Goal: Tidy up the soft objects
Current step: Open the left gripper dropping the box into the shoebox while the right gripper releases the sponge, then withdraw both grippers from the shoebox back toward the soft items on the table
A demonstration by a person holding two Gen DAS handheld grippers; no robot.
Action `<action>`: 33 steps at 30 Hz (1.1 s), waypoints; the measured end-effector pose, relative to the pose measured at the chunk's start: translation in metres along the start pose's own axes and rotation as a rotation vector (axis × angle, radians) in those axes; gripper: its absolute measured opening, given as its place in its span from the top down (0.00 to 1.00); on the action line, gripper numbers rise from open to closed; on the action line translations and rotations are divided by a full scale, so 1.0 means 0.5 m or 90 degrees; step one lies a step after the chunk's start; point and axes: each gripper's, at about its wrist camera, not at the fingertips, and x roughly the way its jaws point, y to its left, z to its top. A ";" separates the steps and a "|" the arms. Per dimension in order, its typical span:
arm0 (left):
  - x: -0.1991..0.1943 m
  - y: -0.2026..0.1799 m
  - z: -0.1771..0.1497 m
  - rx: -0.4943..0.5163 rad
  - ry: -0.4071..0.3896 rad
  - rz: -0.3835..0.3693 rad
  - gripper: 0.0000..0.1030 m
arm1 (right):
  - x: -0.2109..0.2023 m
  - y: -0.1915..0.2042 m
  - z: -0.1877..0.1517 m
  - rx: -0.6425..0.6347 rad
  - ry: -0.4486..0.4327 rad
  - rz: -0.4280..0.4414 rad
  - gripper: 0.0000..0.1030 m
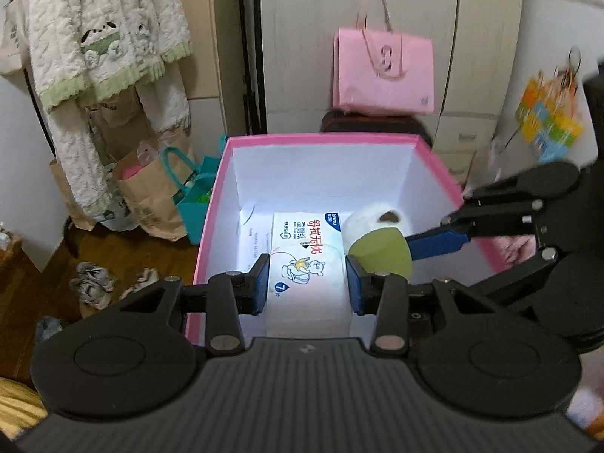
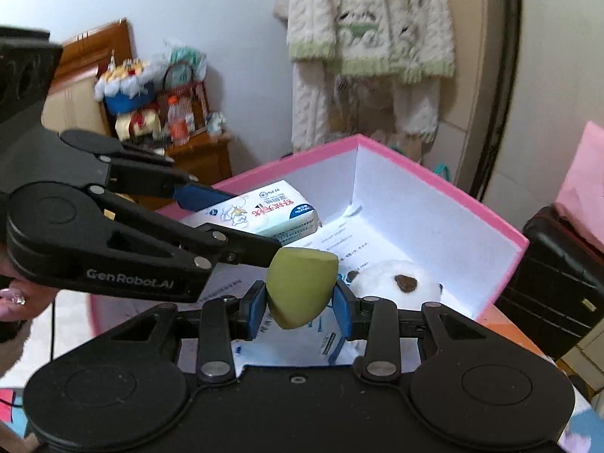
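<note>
We hold the pack of wipes point(image 1: 306, 260) in our left gripper point(image 1: 306, 283) and the green sponge point(image 2: 300, 288) in our right gripper point(image 2: 300, 307), both right over the open pink box point(image 1: 324, 138), so each only needs to go down.

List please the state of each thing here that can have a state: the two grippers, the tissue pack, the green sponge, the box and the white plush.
Left gripper: shut on the wet-tissue pack.
Wet-tissue pack: held over the box, sealed.
Right gripper: shut on the green sponge.
Green sponge: held above the box.
Pink box: open, no lid on it.
White plush: lying inside the box, on its floor.
</note>
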 end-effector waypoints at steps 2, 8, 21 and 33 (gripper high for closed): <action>0.013 -0.002 -0.003 0.020 0.011 0.008 0.62 | 0.018 0.007 0.000 -0.044 0.018 -0.009 0.58; 0.022 -0.002 -0.006 0.025 0.027 0.016 0.61 | 0.049 0.005 0.007 -0.065 0.048 -0.012 0.57; -0.028 0.004 -0.013 0.019 -0.038 0.040 0.51 | 0.025 0.032 0.015 -0.056 0.039 -0.068 0.39; -0.181 -0.037 -0.049 0.066 -0.113 0.046 0.40 | -0.100 0.123 -0.020 -0.070 -0.022 -0.129 0.38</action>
